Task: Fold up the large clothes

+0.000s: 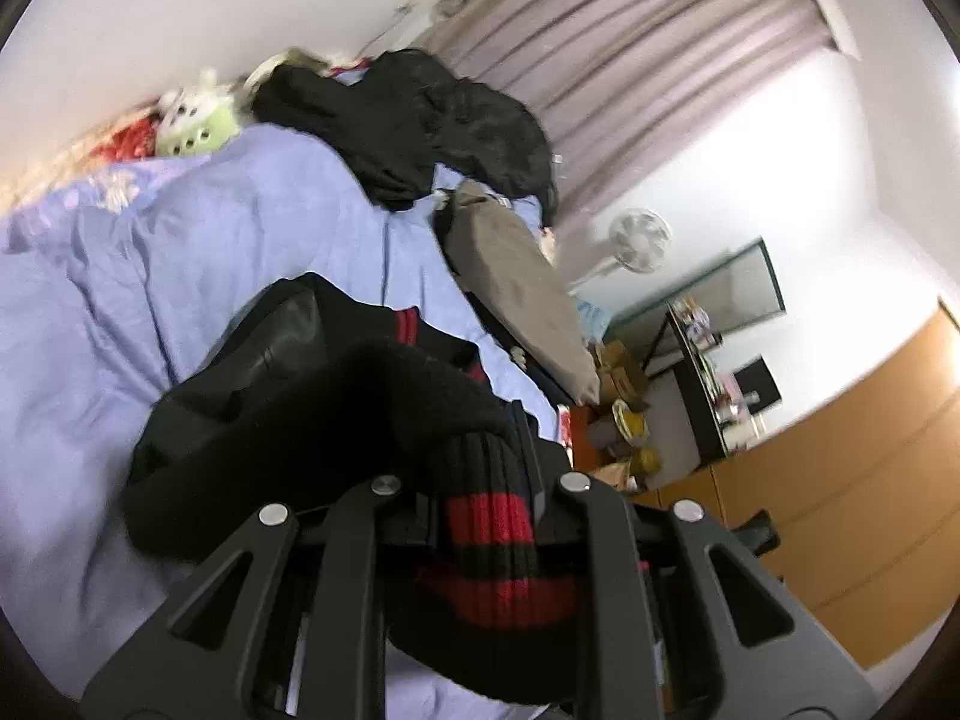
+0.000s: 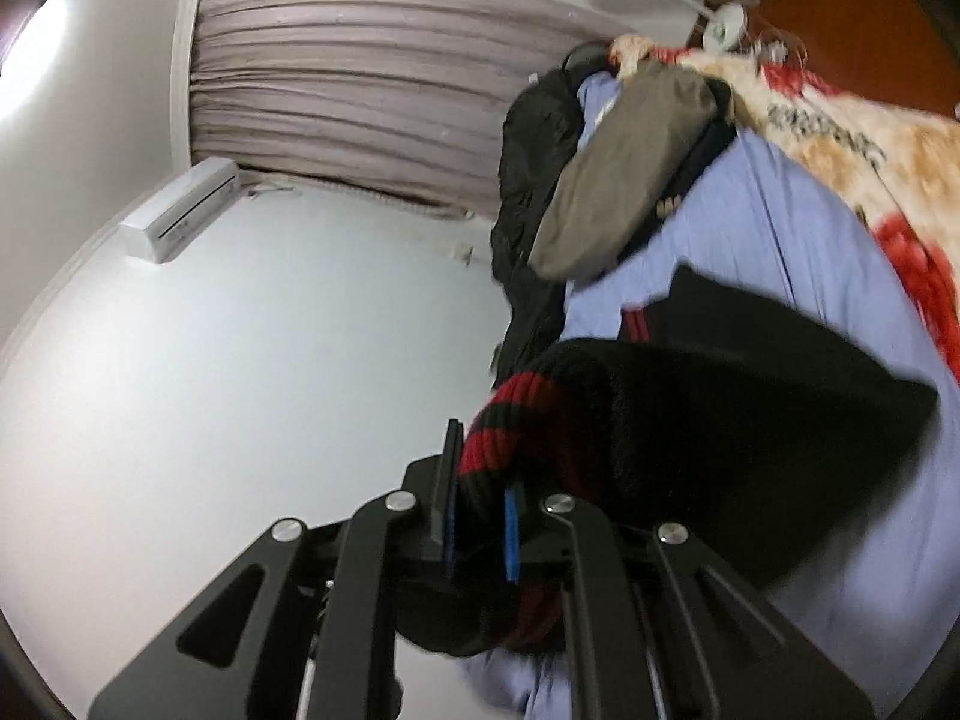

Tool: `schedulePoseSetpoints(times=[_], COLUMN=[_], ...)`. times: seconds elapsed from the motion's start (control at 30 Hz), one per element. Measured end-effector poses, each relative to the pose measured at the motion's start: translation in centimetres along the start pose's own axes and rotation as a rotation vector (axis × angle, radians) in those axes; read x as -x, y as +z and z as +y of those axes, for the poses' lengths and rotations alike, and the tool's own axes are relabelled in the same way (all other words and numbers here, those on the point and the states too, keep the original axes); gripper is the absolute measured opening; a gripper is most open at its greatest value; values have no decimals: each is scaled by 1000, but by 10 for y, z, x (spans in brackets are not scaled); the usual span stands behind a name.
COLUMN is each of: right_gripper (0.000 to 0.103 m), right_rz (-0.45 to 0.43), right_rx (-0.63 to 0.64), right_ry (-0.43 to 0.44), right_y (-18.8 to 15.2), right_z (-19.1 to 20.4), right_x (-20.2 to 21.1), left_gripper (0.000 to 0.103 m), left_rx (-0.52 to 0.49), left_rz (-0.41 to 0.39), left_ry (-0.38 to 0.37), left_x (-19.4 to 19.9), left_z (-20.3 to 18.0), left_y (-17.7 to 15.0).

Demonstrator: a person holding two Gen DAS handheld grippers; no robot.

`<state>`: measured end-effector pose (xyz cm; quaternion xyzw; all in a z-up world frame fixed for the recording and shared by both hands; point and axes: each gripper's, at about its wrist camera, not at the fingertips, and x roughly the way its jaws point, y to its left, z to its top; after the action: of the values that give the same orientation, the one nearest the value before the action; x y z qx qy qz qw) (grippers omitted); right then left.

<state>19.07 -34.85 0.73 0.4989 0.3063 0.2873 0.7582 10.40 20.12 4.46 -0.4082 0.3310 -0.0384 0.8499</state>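
A black jacket with red-striped ribbed cuffs lies on a blue bedsheet. My left gripper is shut on one red-and-black ribbed cuff, held above the bed. My right gripper is shut on the other striped cuff; the jacket's black body hangs from it over the sheet. Both views are tilted and blurred.
A pile of black clothes and a grey-brown folded garment lie at the far end of the bed. A patterned blanket lies along one side. Beyond are a curtain, a fan, shelves and a wooden wardrobe.
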Motion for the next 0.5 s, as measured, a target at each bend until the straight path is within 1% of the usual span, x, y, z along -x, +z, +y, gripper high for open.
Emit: schedulePoseSetpoints(times=[0.03, 0.1, 0.13, 0.23, 0.27, 0.33, 0.37, 0.43, 0.5], right_gripper=[12, 12, 12, 12, 11, 11, 11, 11, 10], right_rz=[-11, -10, -10, -20, -16, 0, 12, 32, 52], right_rx=[33, 30, 28, 39, 46, 53, 59, 78, 110], right_ry=[-32, -50, -67, -155, -179, -231, -272, -325, -373], right_y=[8, 18, 24, 50, 57, 68, 73, 81, 91], right_z=[-2, -12, -17, -36, -43, -62, -76, -98, -123], right_x=[-17, -40, -52, -97, -107, -130, -146, -167, -191], left_gripper=[19, 19, 19, 18, 19, 19, 19, 19, 19], left_rx=[20, 59, 64, 97, 80, 66, 45, -15, -128], left_rz=[4, 9, 11, 12, 11, 15, 25, 32, 23], left_ry=[5, 39, 60, 148, 190, 223, 243, 262, 291], left_x=[-8, -36, -47, -96, -121, -148, -167, -193, -217], left_z=[6, 20, 25, 50, 61, 79, 89, 98, 102], left_y=[8, 24, 29, 47, 55, 61, 64, 67, 72])
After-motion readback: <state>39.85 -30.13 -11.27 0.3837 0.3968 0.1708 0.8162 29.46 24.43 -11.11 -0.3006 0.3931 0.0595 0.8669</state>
